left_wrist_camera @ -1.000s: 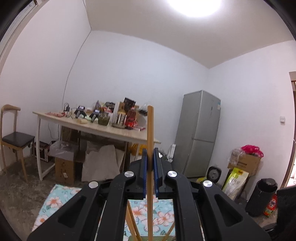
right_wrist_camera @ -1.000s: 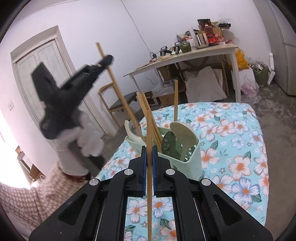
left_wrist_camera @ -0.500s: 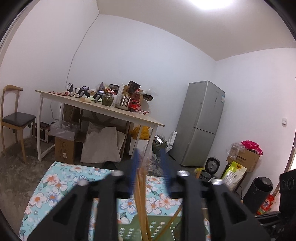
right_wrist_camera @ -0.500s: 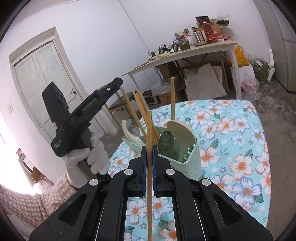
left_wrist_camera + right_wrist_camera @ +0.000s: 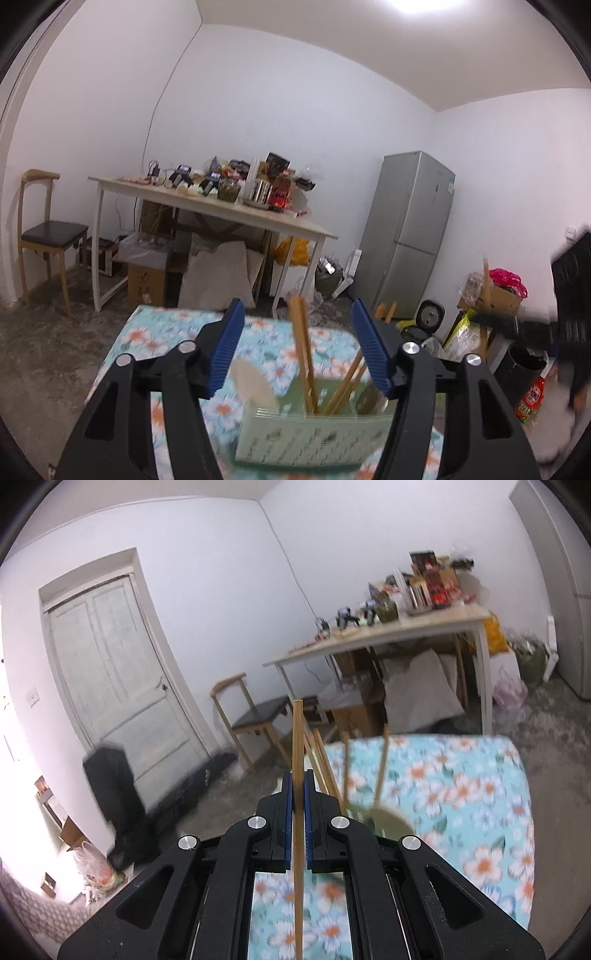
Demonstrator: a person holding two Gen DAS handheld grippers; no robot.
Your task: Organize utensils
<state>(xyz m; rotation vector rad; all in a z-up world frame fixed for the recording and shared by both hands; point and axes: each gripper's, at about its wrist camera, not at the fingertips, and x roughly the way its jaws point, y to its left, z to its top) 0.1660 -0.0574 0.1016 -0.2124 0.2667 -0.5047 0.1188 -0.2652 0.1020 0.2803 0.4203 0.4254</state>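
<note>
A pale green utensil holder (image 5: 314,435) stands on the flowered tablecloth (image 5: 155,332), with several wooden chopsticks (image 5: 301,354) and a pale spoon (image 5: 255,384) upright in it. My left gripper (image 5: 297,350) is open and empty, its jaws wide apart just above and around the holder. My right gripper (image 5: 297,805) is shut on one wooden chopstick (image 5: 297,746), held upright a little left of the holder, whose chopsticks (image 5: 380,771) and spoons (image 5: 388,819) show blurred behind the right jaw.
The flowered tablecloth (image 5: 461,794) stretches to the right. On the floor stand a wooden chair (image 5: 40,236), a cluttered white table (image 5: 221,214) with boxes under it, and a grey fridge (image 5: 410,236). A closed door (image 5: 122,675) is at left.
My left gripper let go of its chopstick into the holder, opened wide and dropped lower. My right gripper, still holding its chopstick, swung left and closer to the holder.
</note>
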